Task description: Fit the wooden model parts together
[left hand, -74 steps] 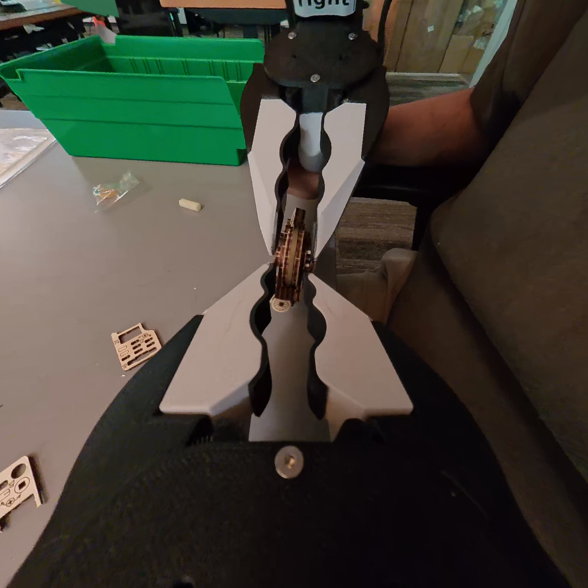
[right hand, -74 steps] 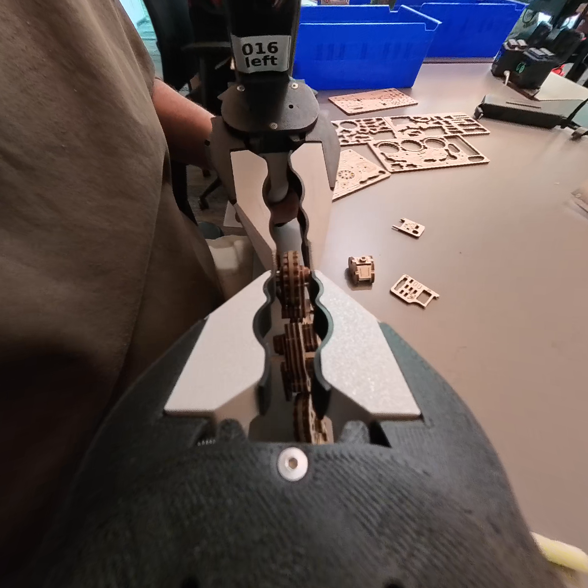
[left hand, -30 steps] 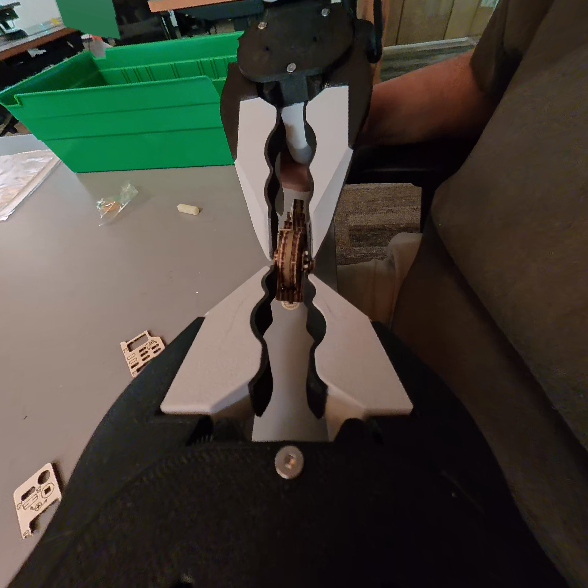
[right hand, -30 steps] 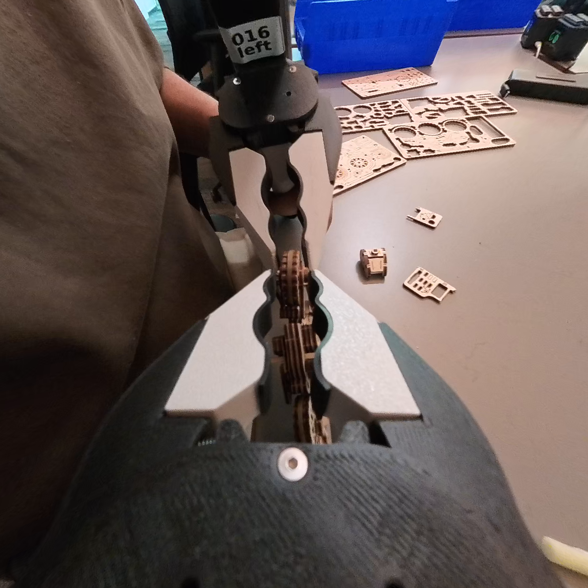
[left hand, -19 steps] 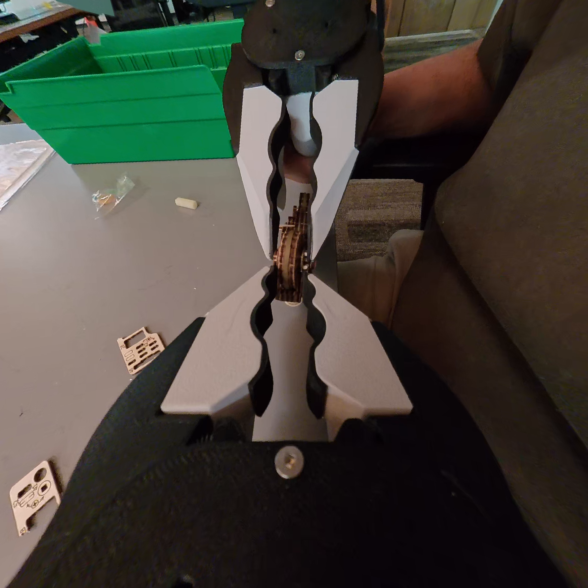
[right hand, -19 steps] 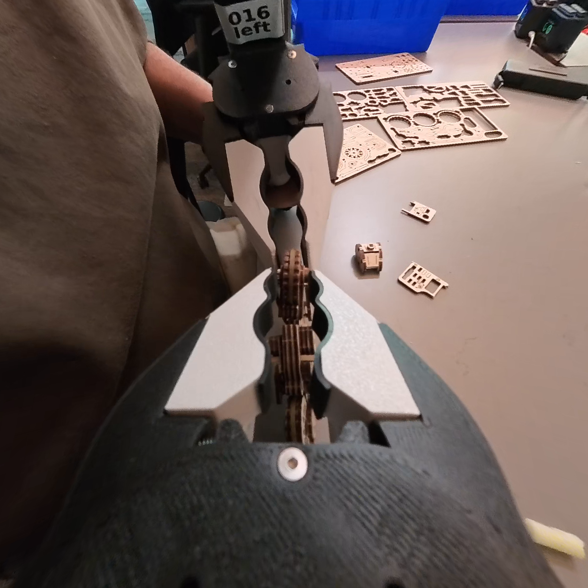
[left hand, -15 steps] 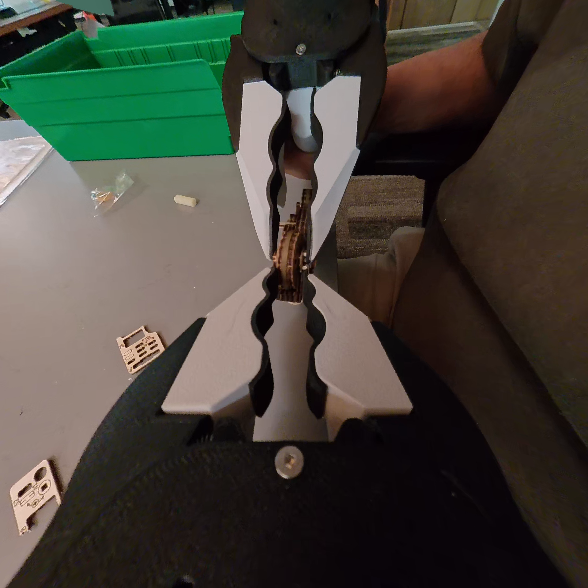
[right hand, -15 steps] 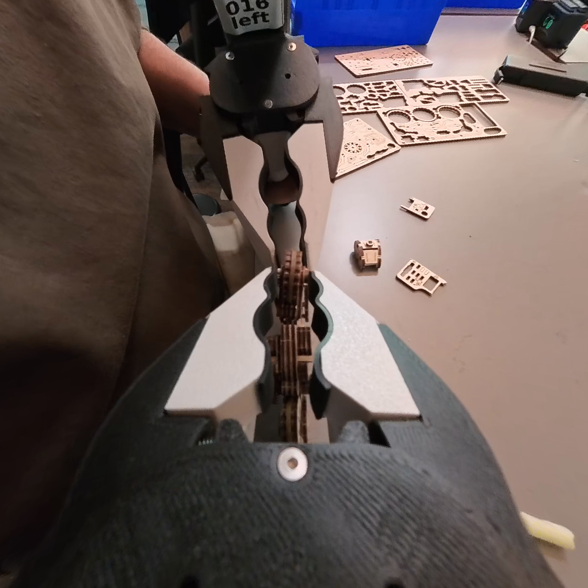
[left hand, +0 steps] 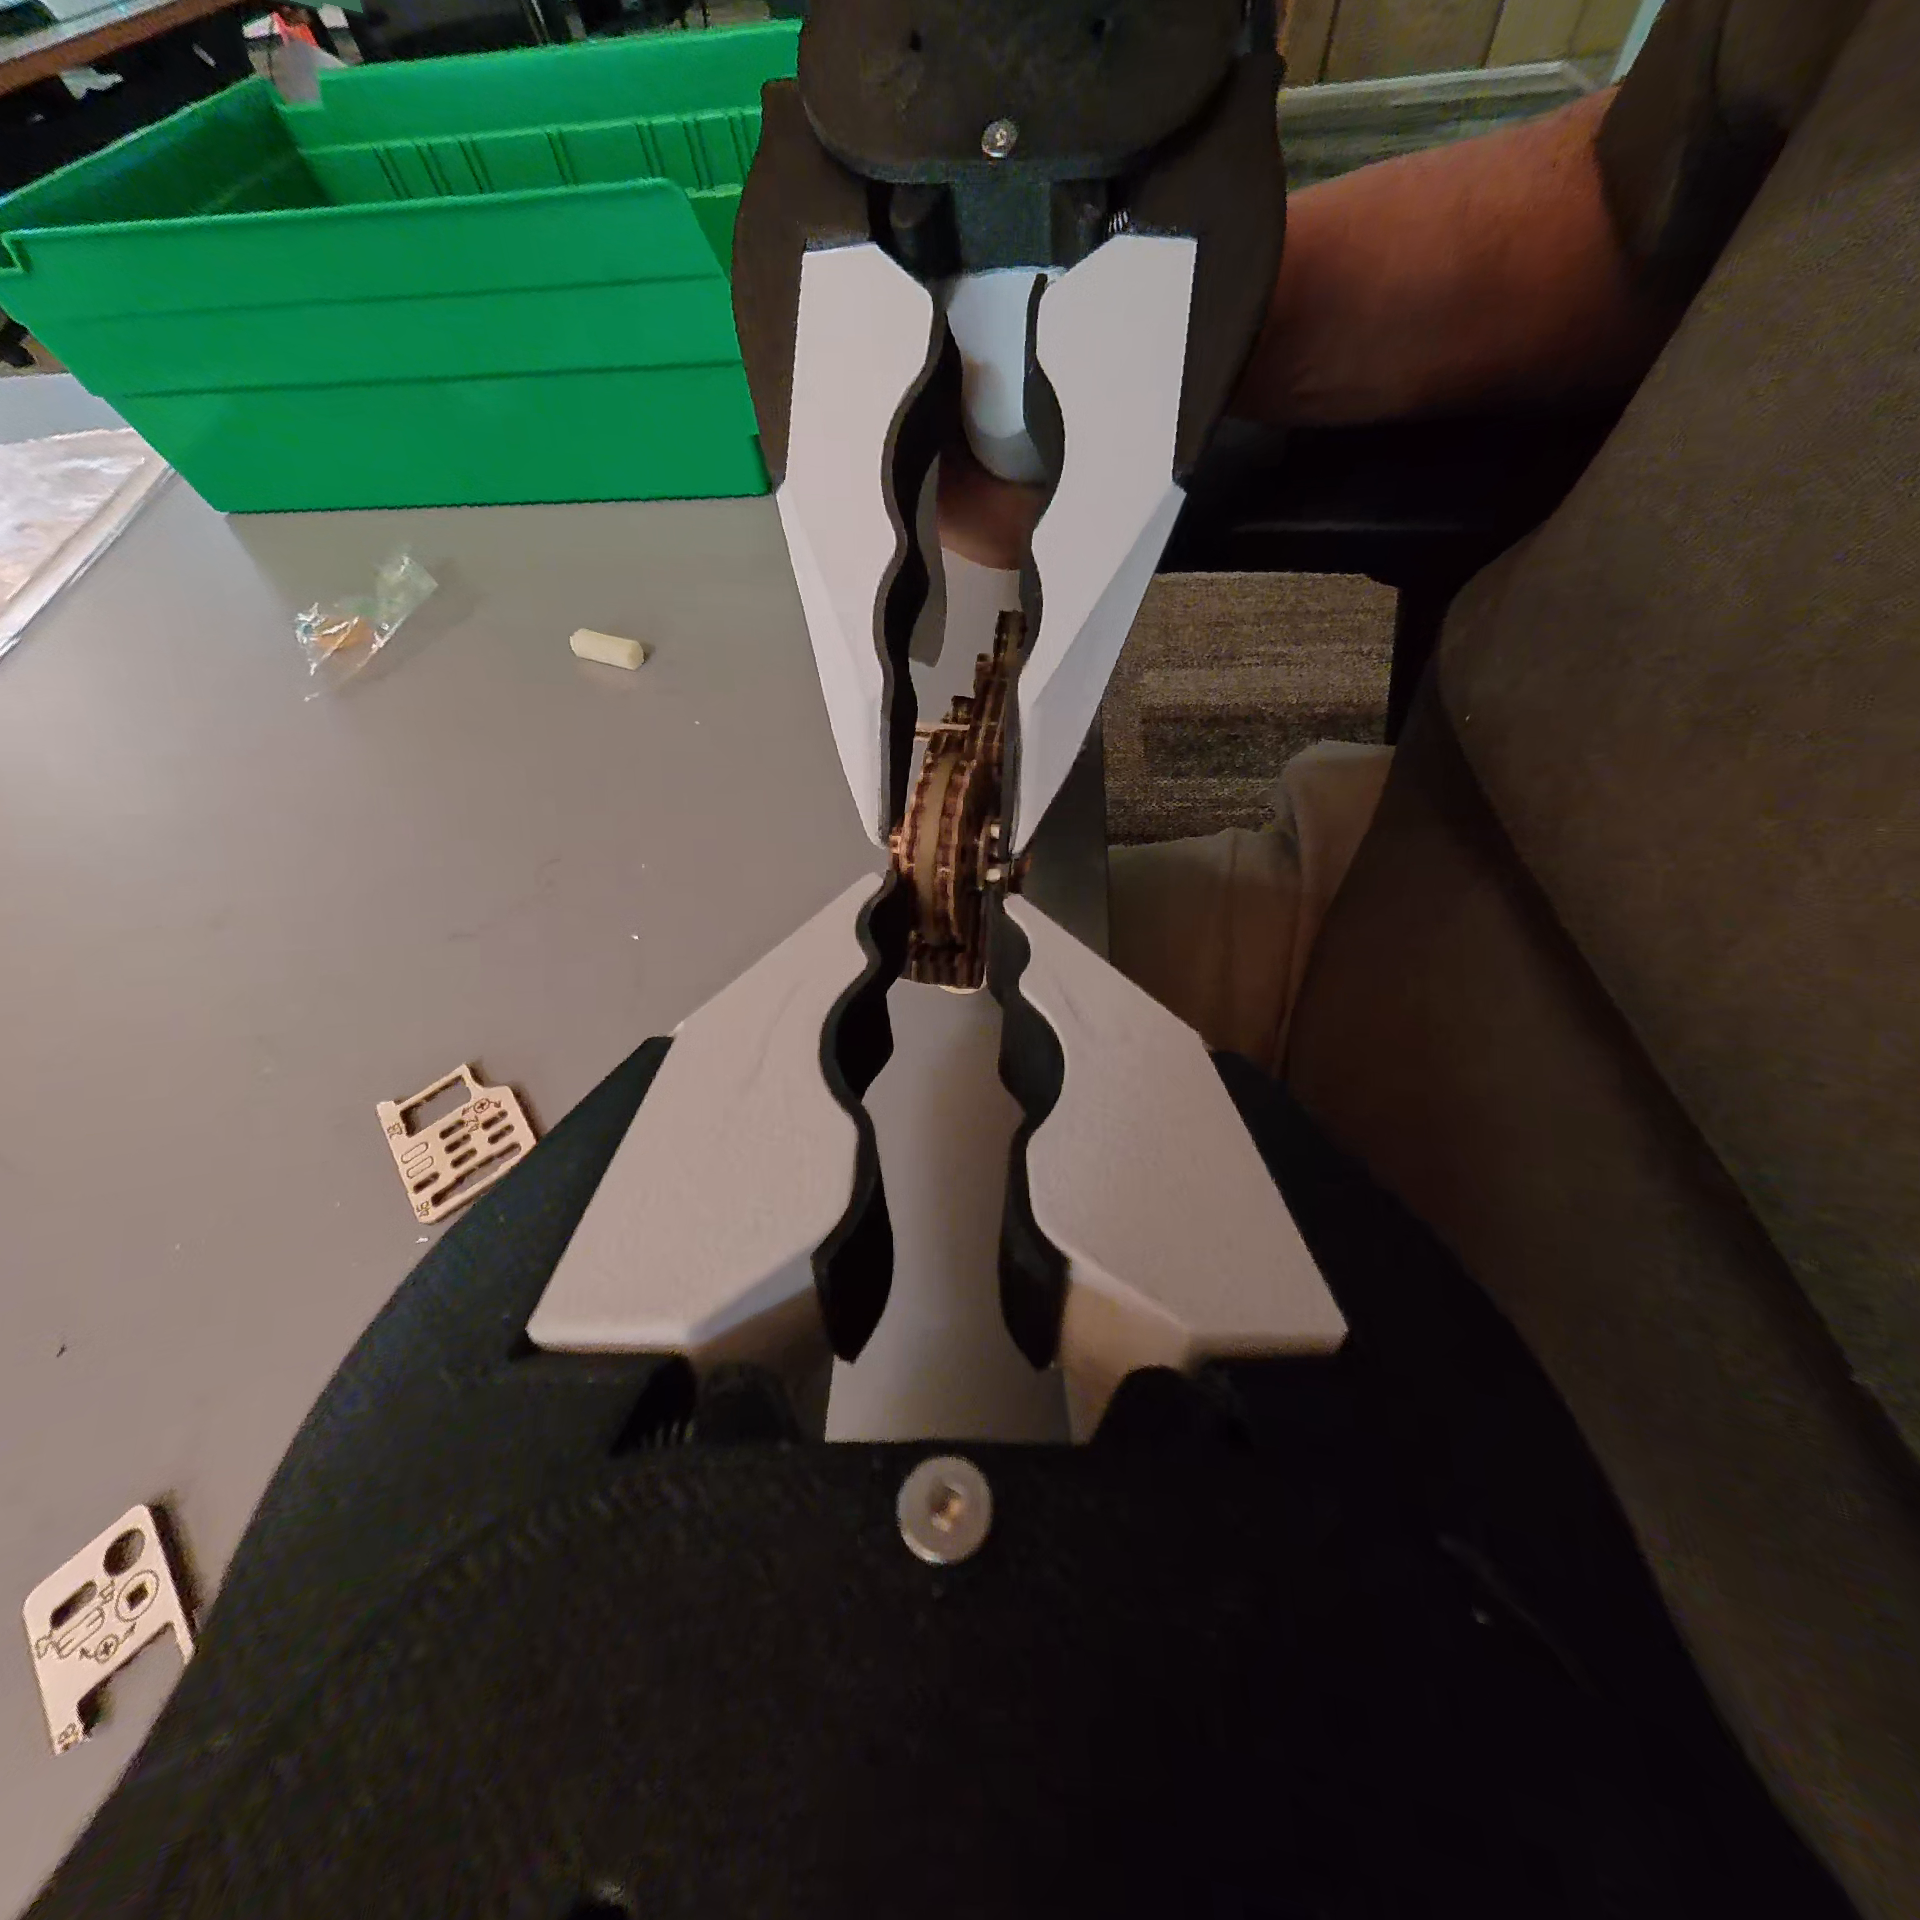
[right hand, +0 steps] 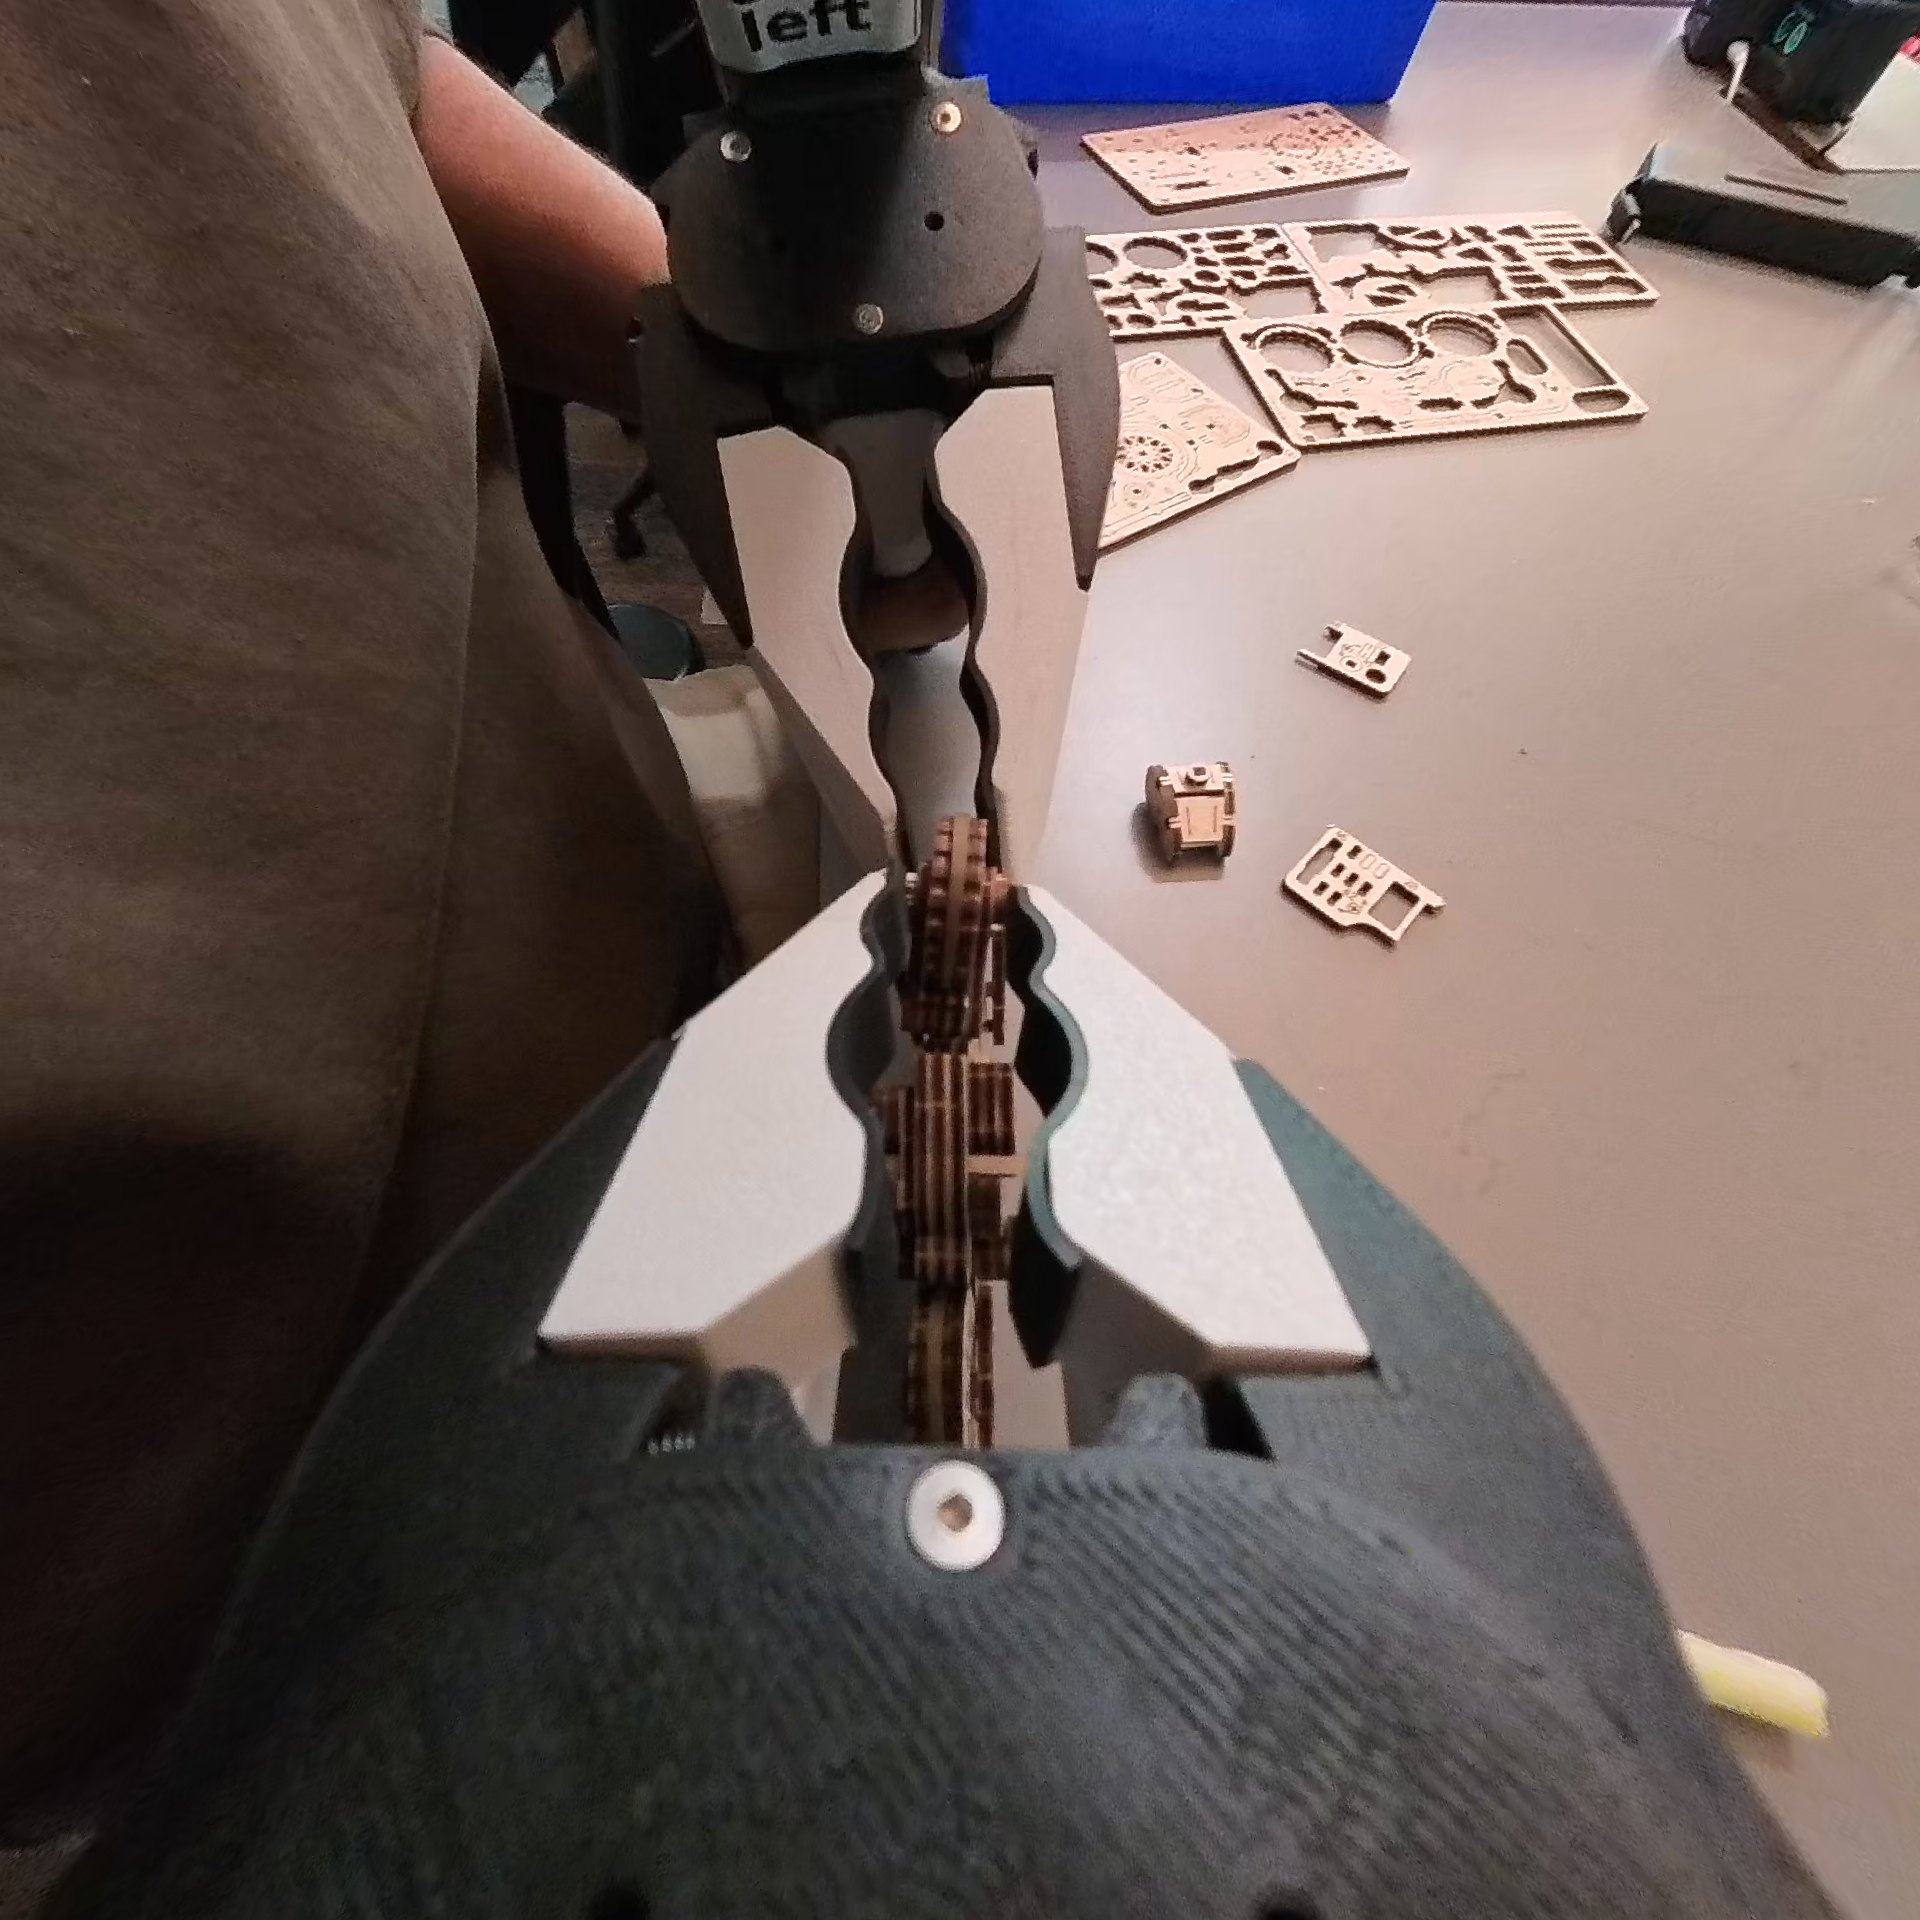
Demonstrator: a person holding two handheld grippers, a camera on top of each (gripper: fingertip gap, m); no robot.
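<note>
Risk we see: wooden gear assembly (right hand: 951, 1101) clamped in right hand-held gripper (right hand: 951, 914), left hand-held gripper (left hand: 948, 914) pinching its tip; misaligned push could snap teeth or drop it off surface (left hand: 312, 935).

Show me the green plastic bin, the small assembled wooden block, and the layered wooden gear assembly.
green plastic bin (left hand: 416, 343), left wrist view, front wall
small assembled wooden block (right hand: 1192, 812), right wrist view, front face
layered wooden gear assembly (right hand: 951, 1091), right wrist view, middle edge

- The grippers meet tip to tip above the table (left hand: 260, 883) edge, the model (left hand: 951, 883) between them.
- Bin (left hand: 395, 312) at the far left; bag (left hand: 358, 613) and peg (left hand: 608, 647) before it.
- Sheets (right hand: 1403, 312) far right, small block (right hand: 1192, 814) nearer.
</note>
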